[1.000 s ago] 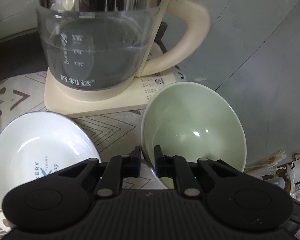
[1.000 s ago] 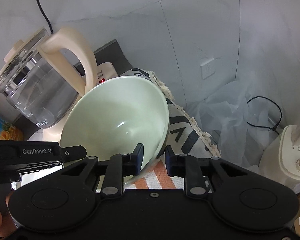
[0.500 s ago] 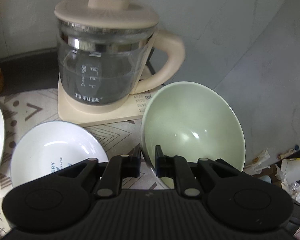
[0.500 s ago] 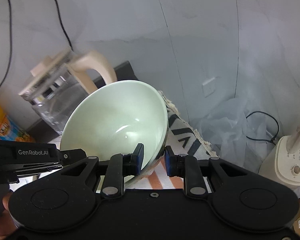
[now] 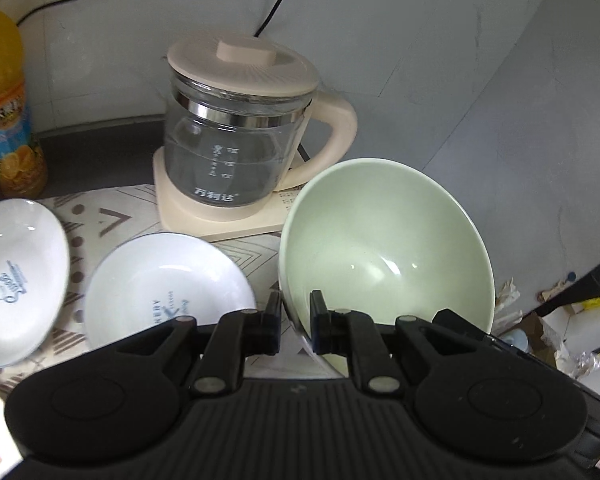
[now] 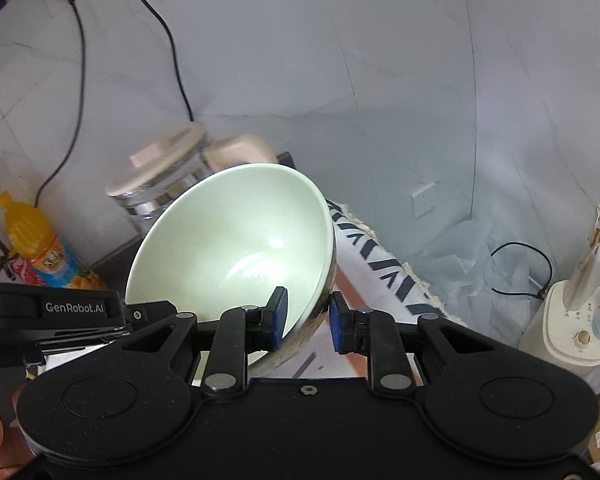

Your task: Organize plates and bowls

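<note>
- We see the left hand-held gripper (image 5: 295, 326) clamped on the near-left rim of the green bowl (image 5: 384, 248), which is tilted and held up off the surface (image 5: 100, 216).
- The right hand-held gripper (image 6: 306, 320) pinches the same bowl's rim on its opposite edge.
- In the left wrist view, two white plates (image 5: 168, 280) lie at 9 o'clock of the bowl on the patterned cloth.
- The glass kettle (image 5: 236, 152) stands at 11 o'clock, the orange bottle (image 5: 8, 120) farther left.
</note>
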The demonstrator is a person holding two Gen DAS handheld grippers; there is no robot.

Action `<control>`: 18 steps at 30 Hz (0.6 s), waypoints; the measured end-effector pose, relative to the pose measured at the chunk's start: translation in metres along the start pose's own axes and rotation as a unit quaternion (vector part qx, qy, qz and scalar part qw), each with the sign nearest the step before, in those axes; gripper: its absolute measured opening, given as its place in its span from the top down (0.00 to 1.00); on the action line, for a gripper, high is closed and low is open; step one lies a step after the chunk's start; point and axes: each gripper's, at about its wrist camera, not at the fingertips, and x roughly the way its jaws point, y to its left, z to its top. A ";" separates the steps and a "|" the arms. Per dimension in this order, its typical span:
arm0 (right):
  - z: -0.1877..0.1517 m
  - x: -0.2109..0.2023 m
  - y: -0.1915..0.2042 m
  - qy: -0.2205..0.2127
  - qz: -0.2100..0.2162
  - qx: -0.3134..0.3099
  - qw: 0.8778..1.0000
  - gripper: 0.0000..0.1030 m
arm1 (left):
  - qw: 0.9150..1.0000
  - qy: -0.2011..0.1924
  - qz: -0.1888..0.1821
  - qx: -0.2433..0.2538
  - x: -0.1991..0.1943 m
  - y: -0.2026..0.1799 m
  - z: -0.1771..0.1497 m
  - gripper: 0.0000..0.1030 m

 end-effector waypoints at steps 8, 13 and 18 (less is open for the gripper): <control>-0.023 -0.035 0.028 -0.010 -0.004 0.001 1.000 0.79 | 1.000 -0.005 -0.003 -0.001 -0.041 0.023 -0.022 0.89; -0.041 -0.053 0.043 -0.010 -0.005 0.000 1.000 0.79 | 1.000 0.001 -0.004 -0.003 -0.059 0.035 -0.042 0.88; -0.060 -0.069 0.054 -0.008 -0.008 -0.001 1.000 0.79 | 1.000 0.008 -0.004 -0.004 -0.072 0.047 -0.063 0.88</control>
